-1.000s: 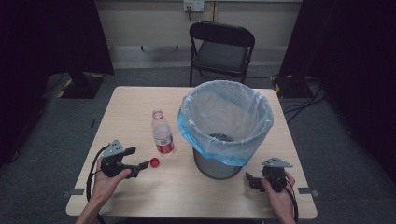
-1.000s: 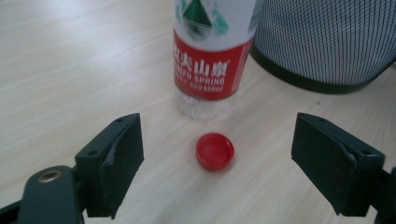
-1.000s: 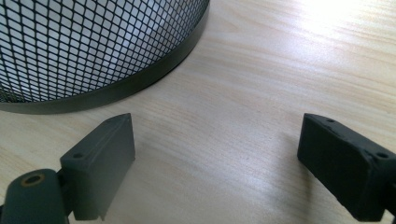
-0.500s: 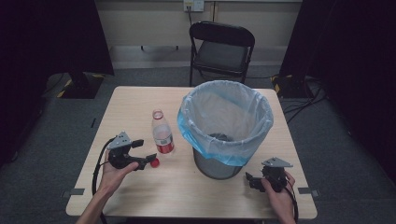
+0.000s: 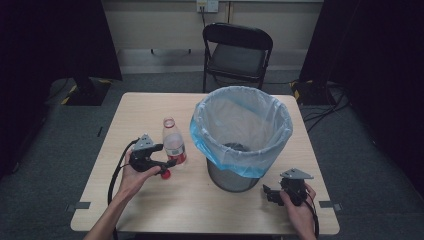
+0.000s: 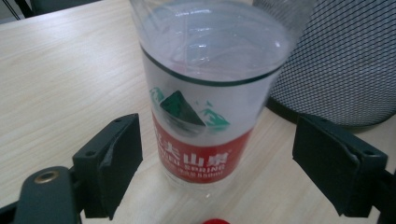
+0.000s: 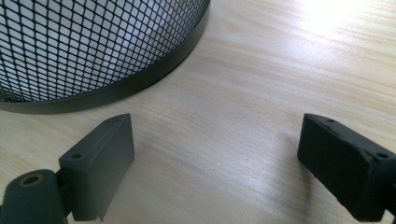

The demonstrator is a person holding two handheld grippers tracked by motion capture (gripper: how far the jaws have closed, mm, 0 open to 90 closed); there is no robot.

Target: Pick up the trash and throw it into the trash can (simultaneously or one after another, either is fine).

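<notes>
High view: left gripper [image 5: 167, 162] low on table [image 5: 150, 107], jaws spread on either side of plastic bottle [image 5: 173, 141], nothing clamped yet. Bottle upright, uncapped, just left of waste bin [image 5: 241, 135]; red cap [image 5: 165, 173] lying on wood just under gripper. Bin lined with pale blue bag, mouth wide open, close enough for a short carry, presumably why bottle and bin stand together.

Left gripper view: bottle [image 6: 205, 88] centred between two black jaws, clear gap on each side, red label facing camera, base planted on wood, mesh wall of bin [image 6: 341, 60] behind at right, sliver of cap [image 6: 215, 220] at bottom edge. Approach taken low, at label height, likely for a firm hold on the stiffer lower part rather than the thin neck.

Right gripper view: jaws wide apart over bare wood, holding nothing, bin's mesh base [image 7: 93, 51] near at upper left. Right gripper [image 5: 270, 193] parked beside bin, seemingly kept clear of left side's work.
</notes>
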